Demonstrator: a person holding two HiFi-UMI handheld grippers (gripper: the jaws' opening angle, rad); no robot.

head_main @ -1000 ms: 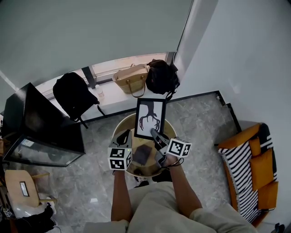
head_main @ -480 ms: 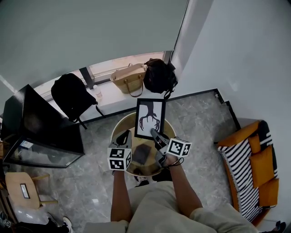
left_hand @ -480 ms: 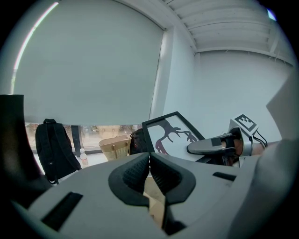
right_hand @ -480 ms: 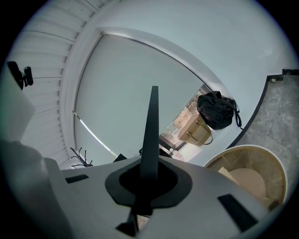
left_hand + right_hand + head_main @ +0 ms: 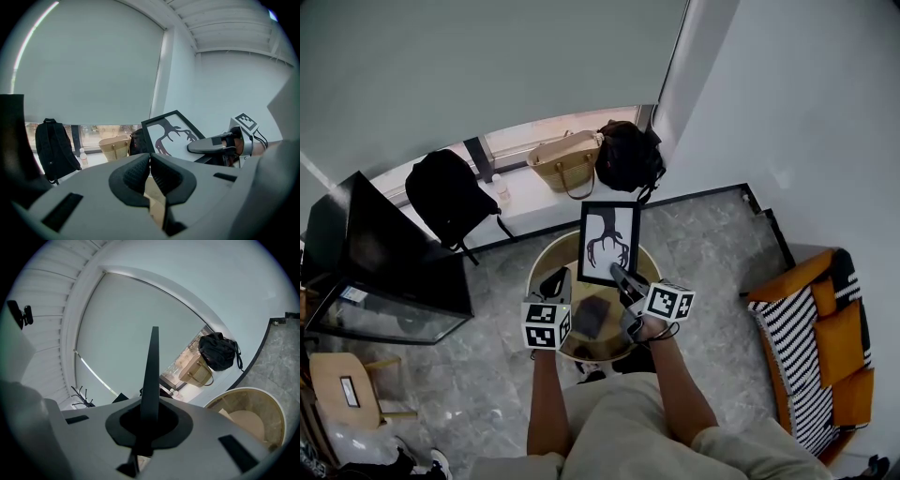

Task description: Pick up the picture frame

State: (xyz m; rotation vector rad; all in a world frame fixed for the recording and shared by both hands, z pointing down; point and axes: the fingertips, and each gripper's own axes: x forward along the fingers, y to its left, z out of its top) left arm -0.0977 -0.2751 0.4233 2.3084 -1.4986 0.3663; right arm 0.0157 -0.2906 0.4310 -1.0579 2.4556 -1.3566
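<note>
The picture frame (image 5: 609, 242), black-edged with a dark antler-like print on white, is held upright above the round wooden table (image 5: 538, 265). My right gripper (image 5: 620, 276) is shut on its lower edge. In the right gripper view the frame (image 5: 151, 363) stands edge-on between the jaws of that gripper (image 5: 149, 420). My left gripper (image 5: 555, 281) hovers over the table's left side, shut with nothing in it. From the left gripper view, its jaws (image 5: 150, 162) meet, and the frame (image 5: 171, 135) and the right gripper (image 5: 206, 146) show beyond them.
A black backpack (image 5: 450, 192), a wicker handbag (image 5: 570, 159) and a black bag (image 5: 630, 155) rest along the window sill. A dark cabinet (image 5: 375, 272) stands left, an orange striped sofa (image 5: 816, 347) right. A dark flat item (image 5: 592, 319) lies on the table.
</note>
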